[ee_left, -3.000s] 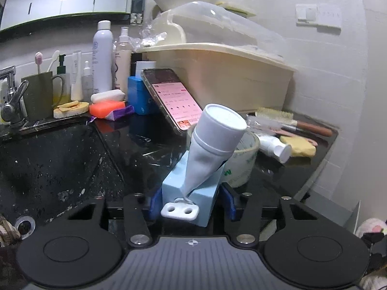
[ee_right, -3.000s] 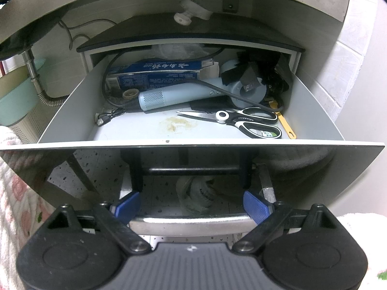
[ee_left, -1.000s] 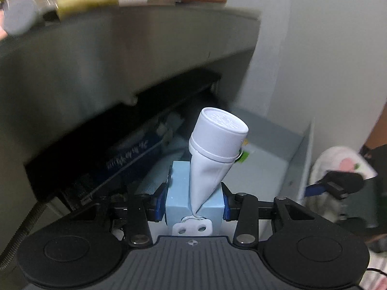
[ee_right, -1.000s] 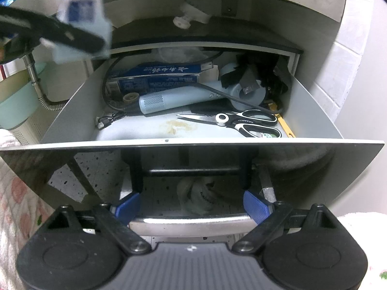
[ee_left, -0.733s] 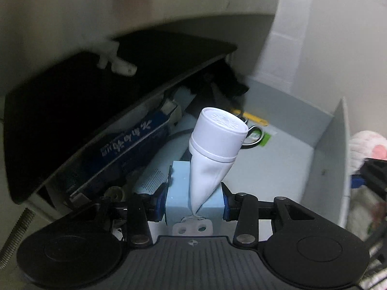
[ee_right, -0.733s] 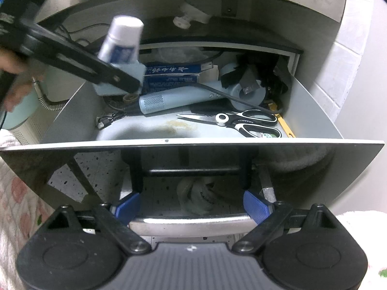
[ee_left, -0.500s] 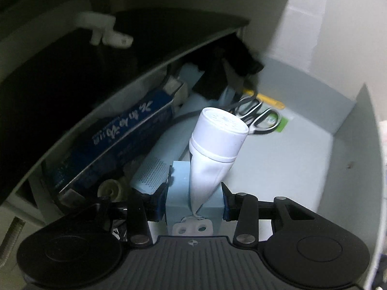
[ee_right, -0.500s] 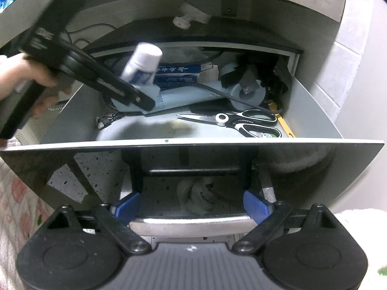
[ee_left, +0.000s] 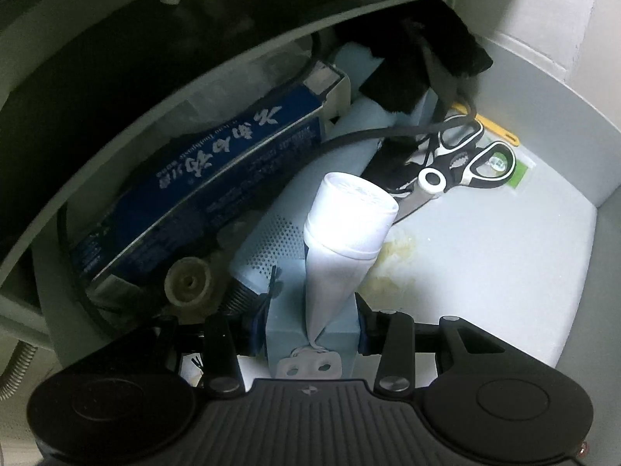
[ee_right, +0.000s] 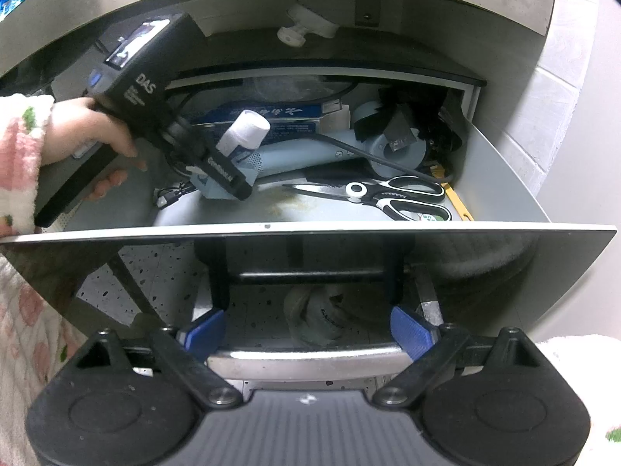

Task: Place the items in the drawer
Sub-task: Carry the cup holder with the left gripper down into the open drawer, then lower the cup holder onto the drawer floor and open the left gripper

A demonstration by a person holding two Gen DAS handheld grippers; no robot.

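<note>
- Hanging inside the open drawer (ee_right: 504, 178), the left gripper (ee_left: 312, 324) pointed steeply down toward the floor of the left half; the drawer's front panel stood nearest the right wrist camera.
- Left hand (ee_right: 97, 136) was the nearer one to the drop spot. The right gripper (ee_right: 306, 334) sat outside, low at the drawer's handle bar (ee_right: 306, 363); its fingers straddled the bar, apart, and I could not tell whether the pads pressed on it.
- Drawer contents: blue carton (ee_left: 202, 167) along the back, pale blue hair dryer (ee_left: 279, 213) lying in front of it, scissors (ee_right: 392, 194) toward the right. Bare floor with a yellowish stain (ee_left: 392, 260) lay between the dryer and the front panel.
- Left fingers were clenched on a light blue block (ee_left: 287, 334) together with the crimped tail of a white tube (ee_left: 341, 244).
- Tube's long axis ran up and away from the fingers, white cap (ee_left: 355, 206) leading, over the dryer's grille end.
- Judgement: the bare floor lay to the right of the tube in the left wrist view, so the release likely wants a small shift that way, to keep the cap off the dryer.
- Whether the block touched the floor could not be told.
</note>
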